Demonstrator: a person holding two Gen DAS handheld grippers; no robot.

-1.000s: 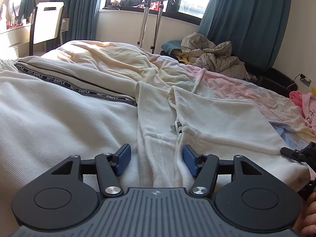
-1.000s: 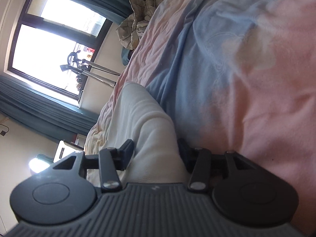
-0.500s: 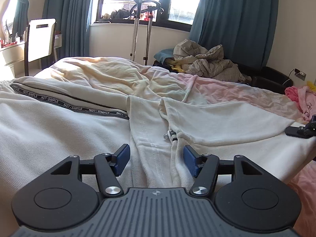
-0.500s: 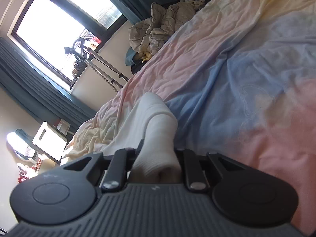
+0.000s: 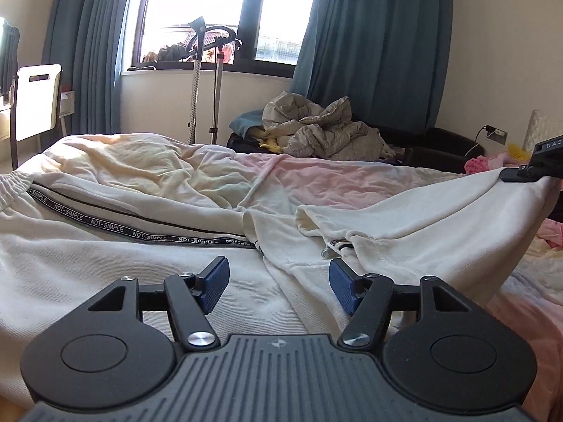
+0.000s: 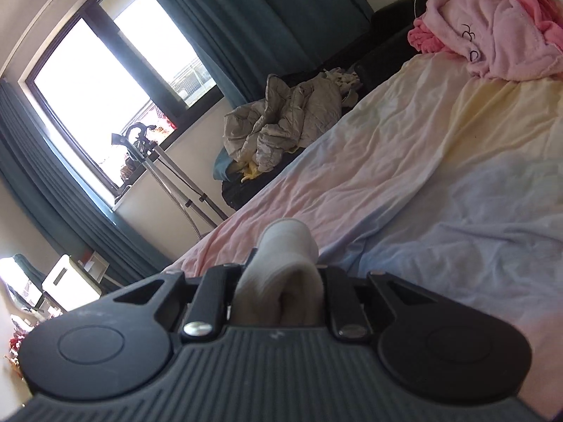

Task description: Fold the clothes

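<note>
Cream sweatpants (image 5: 105, 267) with a black "NOT-SIMPLE" side stripe (image 5: 140, 234) lie spread on the bed. My left gripper (image 5: 278, 286) is open and empty, low over the trousers near the crotch seam. My right gripper (image 6: 281, 281) is shut on a bunched fold of the cream trouser leg (image 6: 285, 242). In the left wrist view the right gripper (image 5: 527, 172) shows at the far right, holding that leg (image 5: 440, 218) lifted off the bed.
The bed has a pastel pink, yellow and blue sheet (image 6: 440, 161). A pink fleece garment (image 6: 499, 31) lies at its far corner. A grey quilted pile (image 5: 316, 130) sits beyond the bed by the teal curtains, beside a garment steamer stand (image 5: 197, 81).
My right gripper closed on the trouser leg and lifted it up and to the right. The left gripper stayed open and drew back slightly, level with the bed.
</note>
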